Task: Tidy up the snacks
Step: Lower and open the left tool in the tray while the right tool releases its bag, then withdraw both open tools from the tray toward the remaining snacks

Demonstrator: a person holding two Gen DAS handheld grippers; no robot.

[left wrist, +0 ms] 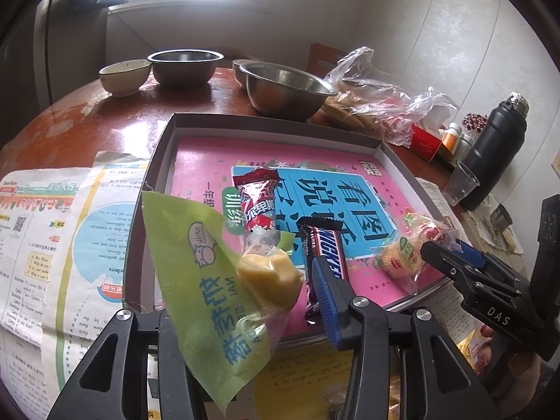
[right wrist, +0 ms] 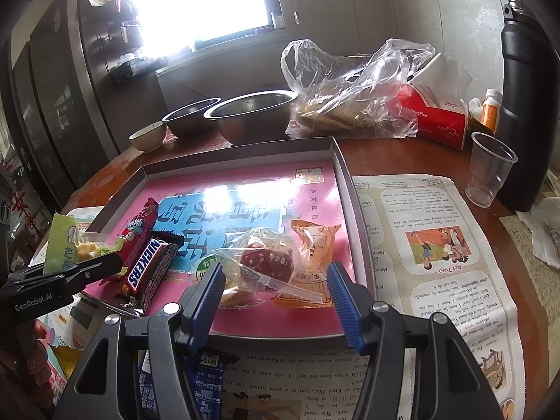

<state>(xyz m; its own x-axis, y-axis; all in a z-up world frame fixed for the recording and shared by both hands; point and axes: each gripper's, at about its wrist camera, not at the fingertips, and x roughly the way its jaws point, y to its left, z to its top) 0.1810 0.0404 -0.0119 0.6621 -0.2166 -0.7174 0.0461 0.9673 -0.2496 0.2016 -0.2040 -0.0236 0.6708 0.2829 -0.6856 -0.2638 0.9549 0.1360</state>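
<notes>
My left gripper (left wrist: 245, 280) loosely straddles the green cake packet (left wrist: 196, 280) at the tray (left wrist: 168, 140) edge, while only my right camera shows my unclenched right gripper (right wrist: 274, 292) and the orange packet (right wrist: 315, 245).

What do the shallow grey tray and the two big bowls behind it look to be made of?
Shallow grey tray: probably cardboard, matte, with thin folded walls and a torn edge. Two big bowls: likely stainless steel, with a dull brushed sheen, thin rolled rims and reflective grey walls.
</notes>
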